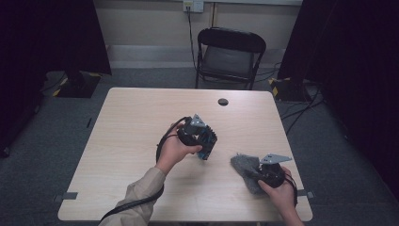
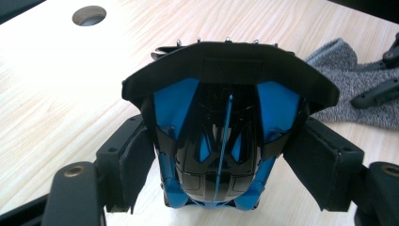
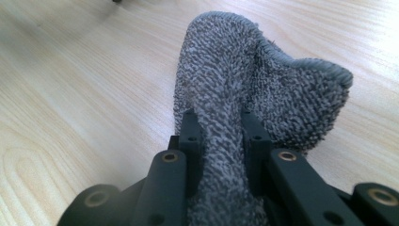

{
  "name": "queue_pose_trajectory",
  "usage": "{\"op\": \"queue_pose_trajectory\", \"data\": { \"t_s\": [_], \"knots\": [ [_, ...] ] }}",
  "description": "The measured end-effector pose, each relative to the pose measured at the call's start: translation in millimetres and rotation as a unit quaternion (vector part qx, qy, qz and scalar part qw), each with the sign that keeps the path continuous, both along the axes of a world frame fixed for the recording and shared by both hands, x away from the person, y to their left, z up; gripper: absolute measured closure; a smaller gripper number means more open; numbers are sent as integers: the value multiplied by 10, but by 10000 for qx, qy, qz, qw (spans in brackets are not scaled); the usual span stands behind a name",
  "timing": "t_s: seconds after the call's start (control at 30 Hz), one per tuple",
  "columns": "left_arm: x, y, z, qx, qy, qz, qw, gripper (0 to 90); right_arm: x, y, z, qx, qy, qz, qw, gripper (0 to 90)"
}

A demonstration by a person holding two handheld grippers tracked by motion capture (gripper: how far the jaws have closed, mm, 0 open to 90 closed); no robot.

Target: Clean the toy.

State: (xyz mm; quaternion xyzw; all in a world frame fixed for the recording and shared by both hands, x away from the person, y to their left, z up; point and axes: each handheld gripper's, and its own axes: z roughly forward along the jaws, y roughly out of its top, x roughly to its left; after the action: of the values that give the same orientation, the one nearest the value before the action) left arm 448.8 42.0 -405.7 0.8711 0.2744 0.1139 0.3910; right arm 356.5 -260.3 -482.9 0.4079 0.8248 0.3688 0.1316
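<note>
Two tools and two handled things are counted on one counter [image 1: 127,117]: a black-and-blue toy car and a grey cloth. The left tool [image 1: 205,141] is clamped on the toy car [image 1: 207,143], held up over the counter's middle. The right tool [image 1: 258,170] is pinched together on the grey cloth [image 1: 244,165] near the counter's right front corner. The car's glossy roof [image 2: 221,136] is detailed in the left gripper view; the cloth's looped weave [image 3: 226,94] in the right gripper view.

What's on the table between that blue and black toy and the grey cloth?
Nothing: in the high view, bare table separates the toy from the cloth.
</note>
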Motion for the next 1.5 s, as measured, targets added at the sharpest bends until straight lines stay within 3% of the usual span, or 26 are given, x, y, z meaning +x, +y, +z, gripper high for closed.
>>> {"op": "queue_pose_trajectory", "data": {
  "t_s": [0.67, 1.27, 1.33, 1.37, 1.4, 1.43, 1.5],
  "knots": [
    [251, -330, -176, -166, 5, -10, 9999, 255, -3, -7, -7, 30, -8, 4, 10000, 755],
    [351, -495, -534, 11, 280, 123, 9995, 254, -6, -11, -10, 49, -6, 11, 10000, 755],
    [351, -500, -567, 113, 304, 115, 9994, 264, -6, -10, -9, 45, -11, 14, 10000, 755],
    [354, -497, -586, 55, 326, 126, 9994, 278, -6, -10, -10, 46, -11, 13, 10000, 755],
    [354, -497, -586, 55, 326, 126, 9994, 349, -6, -10, -10, 46, -11, 13, 10000, 755],
    [343, -428, -533, -566, 105, 67, 9983, 793, -6, -10, -10, 45, -11, 14, 10000, 755],
    [352, -457, -501, -6, -141, 2, 9999, 747, -6, -9, -11, 49, -4, 6, 10000, 755]
  ]
}}
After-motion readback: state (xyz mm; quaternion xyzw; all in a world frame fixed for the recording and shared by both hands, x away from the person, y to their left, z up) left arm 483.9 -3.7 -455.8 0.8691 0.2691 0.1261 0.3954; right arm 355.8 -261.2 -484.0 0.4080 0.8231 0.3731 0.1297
